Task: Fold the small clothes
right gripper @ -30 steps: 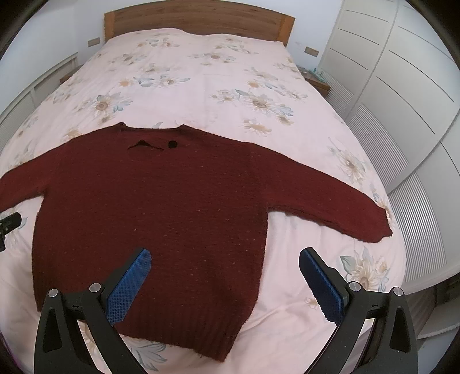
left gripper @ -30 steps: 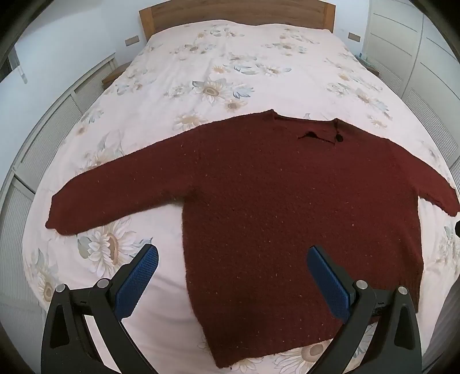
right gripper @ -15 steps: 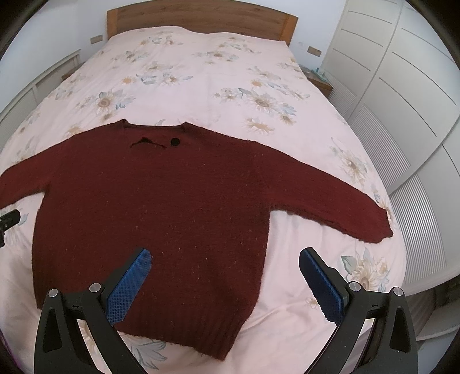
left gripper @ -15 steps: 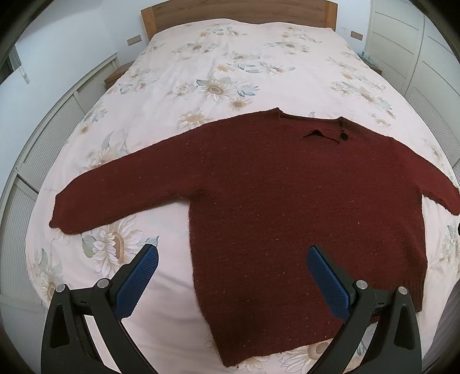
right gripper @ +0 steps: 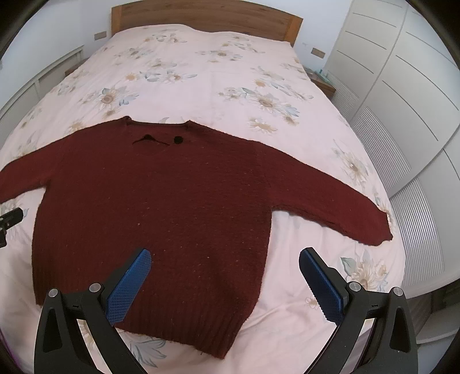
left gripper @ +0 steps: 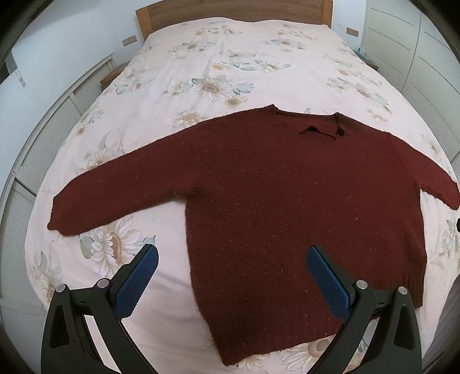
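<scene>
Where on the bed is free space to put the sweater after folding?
The bedspread is bare between the sweater collar and the headboard. Narrow strips lie beneath each sleeve. The near half is taken by the sweater.

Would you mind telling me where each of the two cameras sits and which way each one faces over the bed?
Left wrist view: sits on the left gripper, above the bed's foot, facing the headboard; its open blue-padded fingers frame the sweater's left hem side.
Right wrist view: sits on the right gripper, facing the same way; its open fingers frame the sweater's right hem side, wardrobe alongside.
Shared: sweater, bed and headboard.
</scene>
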Motion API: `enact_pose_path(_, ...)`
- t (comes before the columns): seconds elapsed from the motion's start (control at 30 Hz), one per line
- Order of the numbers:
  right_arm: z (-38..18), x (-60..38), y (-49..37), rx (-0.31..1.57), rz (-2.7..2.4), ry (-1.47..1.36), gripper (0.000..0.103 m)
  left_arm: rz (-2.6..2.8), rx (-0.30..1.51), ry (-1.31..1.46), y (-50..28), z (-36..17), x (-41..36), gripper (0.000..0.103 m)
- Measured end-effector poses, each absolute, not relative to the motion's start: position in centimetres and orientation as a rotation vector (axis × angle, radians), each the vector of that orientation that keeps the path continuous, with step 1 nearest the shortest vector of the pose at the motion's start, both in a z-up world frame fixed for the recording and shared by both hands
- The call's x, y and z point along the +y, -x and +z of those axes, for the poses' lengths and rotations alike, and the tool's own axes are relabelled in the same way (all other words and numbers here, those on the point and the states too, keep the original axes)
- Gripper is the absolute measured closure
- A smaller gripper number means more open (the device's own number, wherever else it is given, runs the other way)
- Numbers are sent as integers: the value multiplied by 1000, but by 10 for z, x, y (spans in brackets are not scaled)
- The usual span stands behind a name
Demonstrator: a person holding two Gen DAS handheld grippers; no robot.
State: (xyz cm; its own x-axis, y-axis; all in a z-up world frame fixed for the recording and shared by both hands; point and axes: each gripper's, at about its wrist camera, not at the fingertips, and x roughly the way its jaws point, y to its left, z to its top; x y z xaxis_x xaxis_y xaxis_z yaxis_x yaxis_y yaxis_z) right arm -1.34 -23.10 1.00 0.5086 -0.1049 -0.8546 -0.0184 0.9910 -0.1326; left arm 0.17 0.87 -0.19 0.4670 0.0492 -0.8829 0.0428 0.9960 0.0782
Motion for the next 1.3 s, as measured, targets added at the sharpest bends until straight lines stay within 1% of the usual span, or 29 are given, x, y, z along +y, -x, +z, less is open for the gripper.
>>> enact_pose_path(0.97,15,-223,13,1037,-38,146,0,5,1104,-116,-2,-6,7,1)
enact_pose_path(1.3,-2,-243,-4,1062,-46,113,0,-4,1119,-128,-11,-12,3,1)
